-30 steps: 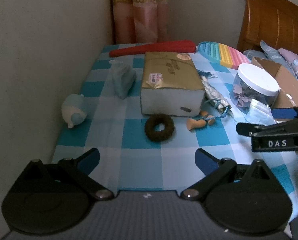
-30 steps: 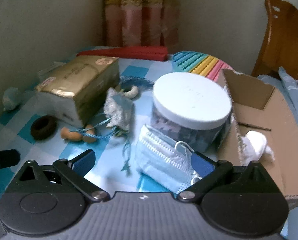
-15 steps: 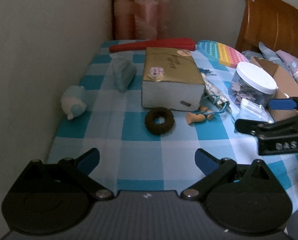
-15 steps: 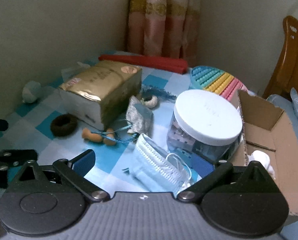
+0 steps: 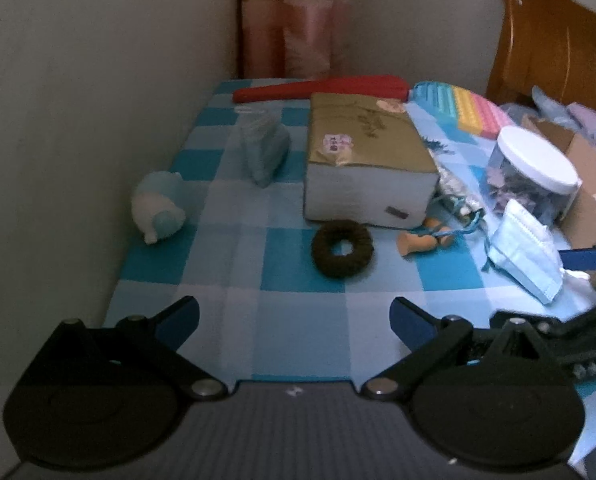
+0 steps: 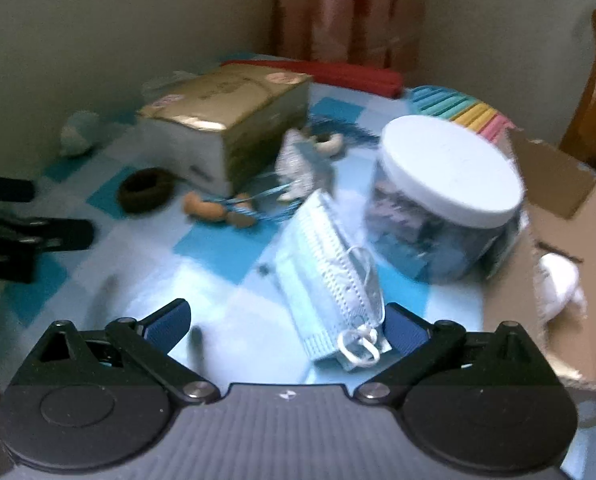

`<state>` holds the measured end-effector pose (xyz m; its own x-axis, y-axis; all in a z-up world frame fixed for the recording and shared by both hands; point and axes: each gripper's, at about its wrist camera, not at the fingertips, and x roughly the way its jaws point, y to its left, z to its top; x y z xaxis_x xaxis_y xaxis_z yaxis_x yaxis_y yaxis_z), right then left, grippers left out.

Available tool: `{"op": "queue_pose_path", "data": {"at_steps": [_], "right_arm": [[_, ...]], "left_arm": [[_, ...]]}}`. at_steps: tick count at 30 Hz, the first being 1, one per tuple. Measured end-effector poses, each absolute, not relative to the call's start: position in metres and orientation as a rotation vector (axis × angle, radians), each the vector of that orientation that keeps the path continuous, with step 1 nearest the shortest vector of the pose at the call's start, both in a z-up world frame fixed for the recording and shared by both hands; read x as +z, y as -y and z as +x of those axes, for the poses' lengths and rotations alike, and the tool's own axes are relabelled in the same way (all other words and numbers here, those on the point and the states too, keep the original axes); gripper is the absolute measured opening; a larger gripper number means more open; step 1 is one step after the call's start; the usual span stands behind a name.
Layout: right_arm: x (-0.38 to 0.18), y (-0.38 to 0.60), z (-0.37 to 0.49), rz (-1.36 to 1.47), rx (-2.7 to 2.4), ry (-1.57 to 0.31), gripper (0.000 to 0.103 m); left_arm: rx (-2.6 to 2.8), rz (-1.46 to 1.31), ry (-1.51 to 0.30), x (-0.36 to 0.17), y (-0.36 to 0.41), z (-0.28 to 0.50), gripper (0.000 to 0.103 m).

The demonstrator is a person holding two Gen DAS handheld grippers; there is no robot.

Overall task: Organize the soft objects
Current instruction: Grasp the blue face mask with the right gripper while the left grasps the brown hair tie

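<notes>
A light blue face mask (image 6: 329,280) lies on the checked cloth just ahead of my open right gripper (image 6: 286,322), its ear loop beside the right finger; it also shows in the left wrist view (image 5: 525,252). A dark brown hair scrunchie (image 5: 342,248) lies in front of the gold tissue pack (image 5: 361,152). A small blue-white plush (image 5: 160,212) and a pale blue pouch (image 5: 264,148) lie at the left. My left gripper (image 5: 294,318) is open and empty over the table's near edge.
A clear jar with a white lid (image 6: 445,200) stands by an open cardboard box (image 6: 557,240) holding a white soft thing (image 6: 557,280). A red folded fan (image 5: 321,88), rainbow pop toy (image 5: 465,108), peanut charm with blue cord (image 5: 421,240) and a wall at left.
My right gripper has swung back and lower toward the mask, which now reaches between its fingers. My left gripper has pulled back a little, so the table looks farther.
</notes>
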<state>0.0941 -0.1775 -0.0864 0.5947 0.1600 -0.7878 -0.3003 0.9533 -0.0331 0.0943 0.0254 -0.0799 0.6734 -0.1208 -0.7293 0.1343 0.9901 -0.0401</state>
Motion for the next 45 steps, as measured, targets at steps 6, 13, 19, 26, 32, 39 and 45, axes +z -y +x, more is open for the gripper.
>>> {"op": "queue_pose_path", "data": {"at_steps": [6, 13, 19, 26, 32, 39, 45], "right_arm": [[-0.083, 0.169, 0.083, -0.202, 0.285, -0.863, 0.103], [-0.09, 0.171, 0.08, -0.227, 0.286, -0.861, 0.103], [-0.093, 0.174, 0.079, -0.21, 0.308, -0.86, 0.103], [-0.095, 0.179, 0.083, -0.192, 0.317, -0.86, 0.103], [-0.094, 0.18, 0.089, -0.2, 0.309, -0.861, 0.103], [-0.096, 0.182, 0.102, -0.185, 0.305, -0.857, 0.103], [-0.093, 0.182, 0.111, -0.162, 0.311, -0.831, 0.089]], "left_arm": [[-0.149, 0.058, -0.821, -0.084, -0.018, 0.1, 0.101], [-0.162, 0.086, -0.812, -0.088, -0.004, 0.113, 0.092], [-0.164, 0.107, -0.825, -0.095, 0.004, 0.122, 0.076], [-0.177, 0.071, -0.83, -0.095, 0.008, 0.134, 0.063], [-0.185, 0.067, -0.823, -0.094, 0.013, 0.142, 0.053], [-0.18, 0.06, -0.818, -0.094, 0.013, 0.146, 0.045], [-0.187, 0.059, -0.814, -0.094, 0.013, 0.147, 0.042]]}}
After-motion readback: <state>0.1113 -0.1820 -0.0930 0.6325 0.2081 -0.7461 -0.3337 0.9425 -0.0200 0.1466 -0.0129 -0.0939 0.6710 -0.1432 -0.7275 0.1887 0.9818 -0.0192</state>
